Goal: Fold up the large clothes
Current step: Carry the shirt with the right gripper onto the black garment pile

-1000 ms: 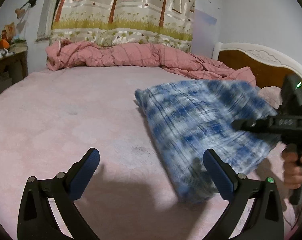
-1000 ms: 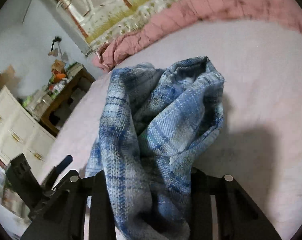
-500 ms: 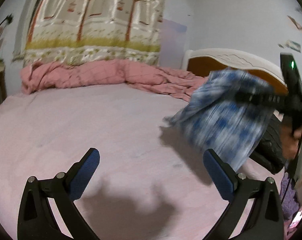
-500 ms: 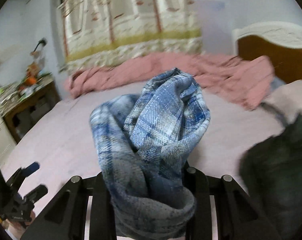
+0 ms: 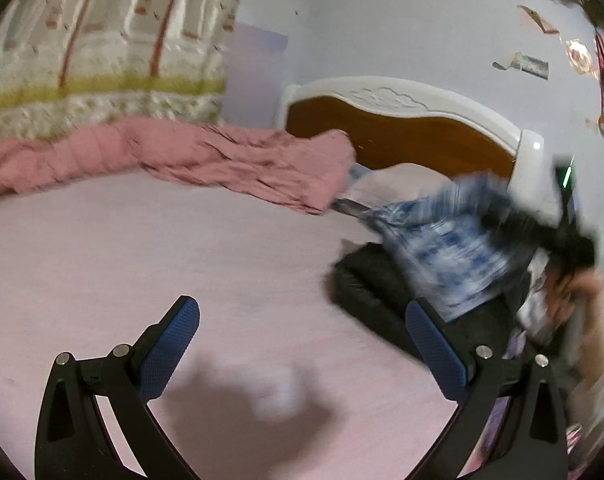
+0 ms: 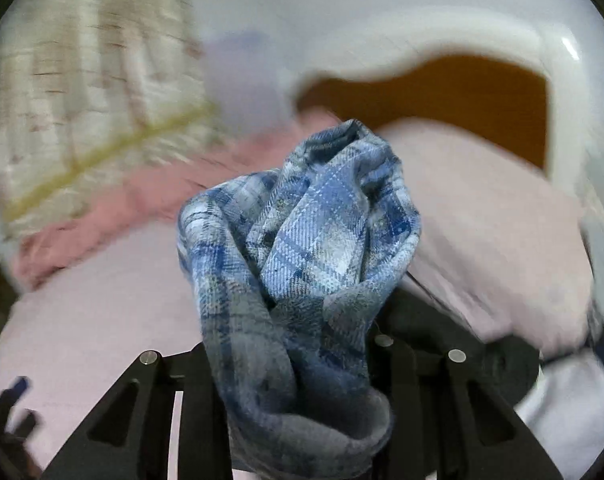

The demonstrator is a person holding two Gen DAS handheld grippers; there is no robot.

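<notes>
A folded blue plaid garment (image 6: pixel 302 264) is bunched between the jaws of my right gripper (image 6: pixel 294 380), which is shut on it and holds it in the air. In the left wrist view the same plaid garment (image 5: pixel 446 256) is blurred, at the right, over a black garment (image 5: pixel 366 292) lying on the bed near the headboard. My right gripper (image 5: pixel 542 232) shows there as a dark blur held by a hand. My left gripper (image 5: pixel 302 344) is open and empty over the pink bed sheet (image 5: pixel 142 256).
A rumpled pink quilt (image 5: pixel 206 156) lies along the far side of the bed. A white and brown headboard (image 5: pixel 406 120) stands at the right with a pale pillow (image 6: pixel 482 216) before it. A patterned curtain (image 5: pixel 102 48) hangs behind.
My right gripper has lifted the plaid garment off the bed and carried it right, towards the headboard and over the black garment. My left gripper has turned right and stays open.
</notes>
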